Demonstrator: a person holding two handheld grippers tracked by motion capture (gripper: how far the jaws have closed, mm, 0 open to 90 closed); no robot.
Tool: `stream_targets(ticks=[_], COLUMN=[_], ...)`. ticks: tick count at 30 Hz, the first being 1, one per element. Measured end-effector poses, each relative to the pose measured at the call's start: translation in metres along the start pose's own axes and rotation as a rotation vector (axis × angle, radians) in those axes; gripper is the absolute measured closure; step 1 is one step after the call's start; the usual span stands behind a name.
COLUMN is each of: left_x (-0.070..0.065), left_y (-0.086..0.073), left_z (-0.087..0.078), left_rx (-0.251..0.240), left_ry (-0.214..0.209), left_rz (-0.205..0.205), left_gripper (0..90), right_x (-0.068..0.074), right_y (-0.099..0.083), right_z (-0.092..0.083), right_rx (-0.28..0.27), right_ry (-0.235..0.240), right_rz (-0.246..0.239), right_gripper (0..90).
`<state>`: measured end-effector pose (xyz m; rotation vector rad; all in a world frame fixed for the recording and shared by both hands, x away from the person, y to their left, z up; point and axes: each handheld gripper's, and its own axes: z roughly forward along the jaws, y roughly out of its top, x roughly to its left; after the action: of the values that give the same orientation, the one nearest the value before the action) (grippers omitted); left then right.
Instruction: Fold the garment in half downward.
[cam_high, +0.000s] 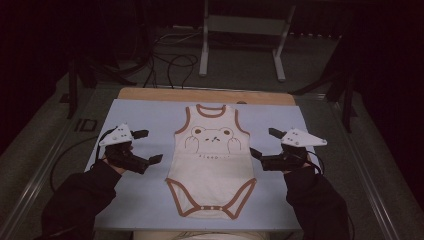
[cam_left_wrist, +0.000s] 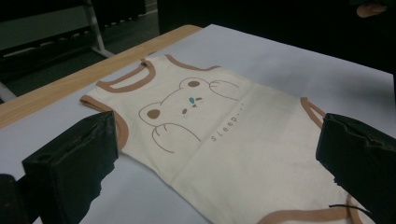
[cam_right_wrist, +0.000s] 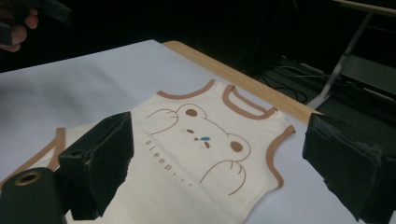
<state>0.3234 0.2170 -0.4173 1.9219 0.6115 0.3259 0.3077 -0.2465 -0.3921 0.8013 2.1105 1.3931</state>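
A cream baby bodysuit (cam_high: 211, 165) with brown trim and a bear print lies flat in the middle of the pale blue mat (cam_high: 140, 200), neck toward the far edge. My left gripper (cam_high: 148, 147) hovers open just left of the bodysuit's side; in the left gripper view its jaws frame the bodysuit (cam_left_wrist: 219, 135) with nothing between them. My right gripper (cam_high: 265, 143) is open just right of the garment, pointing at its side. The right gripper view looks across the bodysuit (cam_right_wrist: 201, 149) between its wide jaws.
The mat covers a wooden table (cam_high: 200, 94) whose far edge shows bare wood. Beyond the table are a white metal stand (cam_high: 240, 45) and loose cables (cam_high: 175, 62) on the floor. Dark-sleeved forearms (cam_high: 75, 200) come in from the bottom.
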Motion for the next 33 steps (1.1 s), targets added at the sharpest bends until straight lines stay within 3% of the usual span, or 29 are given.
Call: stream_targets(ticks=[16,24,33], left_x=[0.02,0.03,0.038], left_y=[0.003,0.002,-0.002], left_z=[0.024,0.044,0.067], left_rx=[0.013,0.047,0.085], left_ry=[0.008,0.013,0.009], left_rz=[-0.026,-0.044,-0.078], left_gripper=[0.0,0.0,0.0], right_x=[-0.023,-0.037,-0.048], right_y=[-0.007,-0.017,-0.032], right_z=[0.037,0.059,0.079], right_rx=[0.069,0.095,0.145], right_ry=[-0.012,-0.027,-0.054], right_rz=[0.033,0.074,0.083], right_gripper=[9.1,9.1,11.4])
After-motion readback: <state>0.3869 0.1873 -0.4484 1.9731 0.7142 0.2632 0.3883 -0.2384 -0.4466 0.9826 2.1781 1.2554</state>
